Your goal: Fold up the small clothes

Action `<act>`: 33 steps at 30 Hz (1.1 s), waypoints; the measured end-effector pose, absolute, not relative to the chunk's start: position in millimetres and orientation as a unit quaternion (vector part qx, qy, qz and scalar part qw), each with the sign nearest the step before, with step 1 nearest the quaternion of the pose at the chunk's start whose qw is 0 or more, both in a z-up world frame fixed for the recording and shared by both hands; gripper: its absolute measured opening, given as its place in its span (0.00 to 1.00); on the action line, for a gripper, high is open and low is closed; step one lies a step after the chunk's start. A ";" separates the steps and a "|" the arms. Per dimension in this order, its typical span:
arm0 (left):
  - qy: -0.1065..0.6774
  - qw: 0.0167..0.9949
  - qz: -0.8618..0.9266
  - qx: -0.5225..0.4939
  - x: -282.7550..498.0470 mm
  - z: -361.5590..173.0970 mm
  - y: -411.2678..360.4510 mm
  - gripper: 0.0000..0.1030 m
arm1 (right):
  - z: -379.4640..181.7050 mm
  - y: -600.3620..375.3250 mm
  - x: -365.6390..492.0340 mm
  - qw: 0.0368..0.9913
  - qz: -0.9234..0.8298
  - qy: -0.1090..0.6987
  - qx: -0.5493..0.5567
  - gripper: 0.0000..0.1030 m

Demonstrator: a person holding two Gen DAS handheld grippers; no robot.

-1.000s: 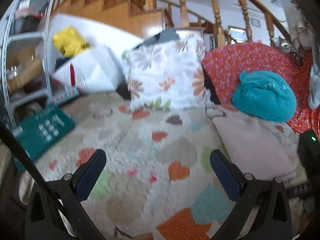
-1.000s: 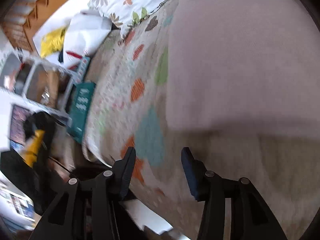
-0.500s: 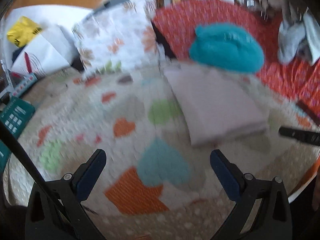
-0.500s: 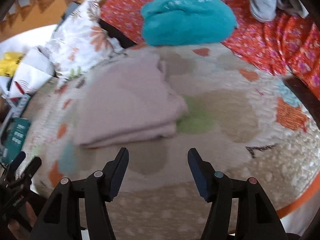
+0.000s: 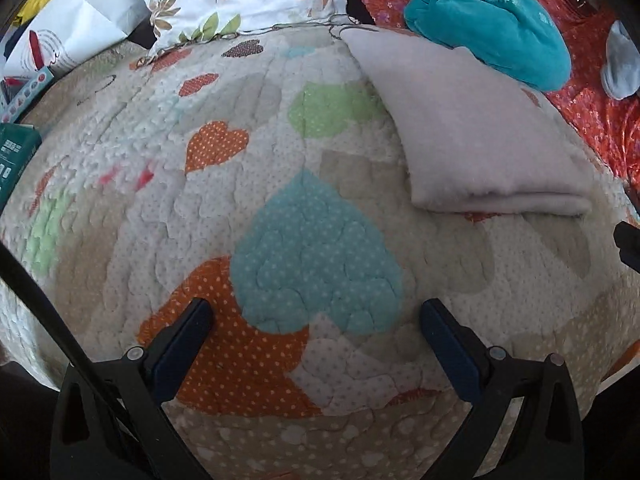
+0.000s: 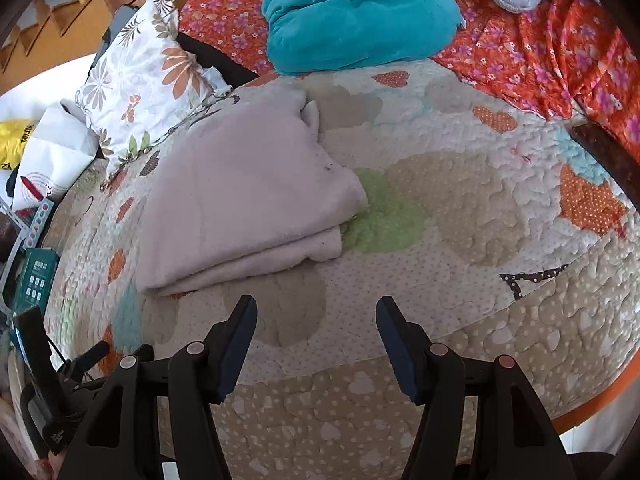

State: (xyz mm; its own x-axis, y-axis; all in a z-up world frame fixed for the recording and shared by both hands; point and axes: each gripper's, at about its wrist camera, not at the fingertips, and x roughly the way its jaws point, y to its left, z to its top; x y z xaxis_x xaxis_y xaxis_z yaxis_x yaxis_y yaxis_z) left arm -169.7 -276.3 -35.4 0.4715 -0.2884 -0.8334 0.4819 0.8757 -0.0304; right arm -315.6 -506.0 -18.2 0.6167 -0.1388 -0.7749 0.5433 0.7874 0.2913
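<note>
Fingers of both the left gripper [image 5: 315,322] and right gripper [image 6: 316,318] stand wide and empty above the quilt [image 6: 460,216], the folded pale garment [image 6: 240,196] apparently finished, so the next piece, probably the teal garment [image 6: 360,16], needs fetching.

White Chinese characters are showing on the teal cloth [image 6: 360,16], reading roughly 工作累 then 靠我 in the right wrist view, while print on the green box [image 6: 36,280] and black letters on the yellow bag [image 6: 14,138] are staying too small to read.
</note>
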 end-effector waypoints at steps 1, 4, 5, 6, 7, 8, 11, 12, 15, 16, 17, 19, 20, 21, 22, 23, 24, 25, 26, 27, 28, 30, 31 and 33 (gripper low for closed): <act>0.462 0.852 -0.226 0.101 -169.8 -35.2 -275.8 1.00 | -18.4 -505.5 -314.5 0.861 -0.198 0.391 0.258 0.65; 0.465 0.855 -0.215 0.079 -168.1 -36.6 -274.1 1.00 | -19.0 -503.7 -311.5 0.861 -0.199 0.392 0.256 0.65; 0.466 0.857 -0.208 0.073 -169.9 -36.9 -274.5 1.00 | -19.2 -503.8 -310.5 0.861 -0.198 0.393 0.256 0.65; 0.469 0.856 -0.206 0.070 -169.2 -37.2 -273.7 1.00 | -19.6 -503.5 -309.3 0.861 -0.198 0.393 0.255 0.65; 0.473 0.854 -0.206 0.066 -167.5 -38.2 -273.4 1.00 | -20.0 -502.1 -308.0 0.861 -0.198 0.393 0.253 0.65; 0.476 0.853 -0.204 0.063 -166.6 -38.5 -273.3 1.00 | -20.1 -502.1 -306.8 0.862 -0.197 0.394 0.251 0.65; 0.478 0.852 -0.203 0.070 -166.5 -37.0 -275.2 1.00 | -19.6 -498.5 -303.4 0.865 -0.200 0.394 0.238 0.65; 0.478 0.852 -0.203 0.074 -166.3 -35.9 -275.5 1.00 | -19.2 -496.8 -302.5 0.866 -0.203 0.394 0.232 0.65; 0.475 0.852 -0.203 0.084 -169.8 -30.8 -276.6 1.00 | -16.8 -491.4 -300.7 0.870 -0.216 0.392 0.208 0.65; 0.472 0.853 -0.207 0.085 -172.2 -28.2 -276.5 1.00 | -15.8 -489.7 -300.1 0.871 -0.220 0.391 0.200 0.65; 0.468 0.854 -0.213 0.084 -175.4 -24.2 -276.2 1.00 | -14.9 -488.4 -299.5 0.872 -0.223 0.391 0.192 0.66; 0.458 0.857 -0.223 0.081 -181.4 -15.8 -276.0 1.00 | -14.4 -486.8 -298.9 0.873 -0.228 0.390 0.183 0.67; 0.452 0.859 -0.226 0.081 -182.6 -12.4 -275.8 1.00 | -14.6 -486.9 -298.7 0.873 -0.229 0.391 0.180 0.68; 0.441 0.864 -0.231 0.082 -186.3 -6.4 -275.8 1.00 | -15.0 -486.5 -298.4 0.873 -0.230 0.392 0.177 0.68; 0.433 0.867 -0.233 0.084 -188.9 -2.6 -276.1 1.00 | -15.3 -486.0 -298.3 0.872 -0.232 0.393 0.175 0.68; 0.423 0.870 -0.237 0.087 -192.3 1.9 -276.2 1.00 | -15.3 -485.3 -298.1 0.873 -0.232 0.393 0.173 0.68; 0.418 0.872 -0.239 0.090 -193.3 4.8 -276.6 1.00 | -15.3 -485.1 -297.9 0.873 -0.232 0.394 0.171 0.68; 0.414 0.873 -0.240 0.092 -194.8 6.9 -277.1 1.00 | -15.6 -484.5 -297.7 0.873 -0.233 0.395 0.168 0.68; 0.412 0.873 -0.242 0.093 -196.1 8.5 -277.3 1.00 | -15.8 -482.7 -297.0 0.873 -0.234 0.396 0.164 0.68; 0.414 0.871 -0.246 0.093 -196.1 9.1 -277.7 1.00 | -16.0 -482.0 -296.5 0.873 -0.235 0.397 0.161 0.69; 0.417 0.869 -0.248 0.093 -195.5 8.9 -277.9 1.00 | -16.3 -480.9 -296.0 0.873 -0.235 0.398 0.157 0.69; 0.423 0.866 -0.251 0.092 -195.7 8.3 -278.8 1.00 | -17.3 -478.1 -294.3 0.873 -0.236 0.400 0.151 0.69; 0.425 0.865 -0.251 0.091 -195.1 7.8 -278.8 1.00 | -17.8 -476.8 -293.4 0.873 -0.236 0.401 0.148 0.69; 0.430 0.863 -0.250 0.091 -194.5 6.3 -278.3 1.00 | -18.3 -476.0 -292.2 0.873 -0.234 0.403 0.143 0.70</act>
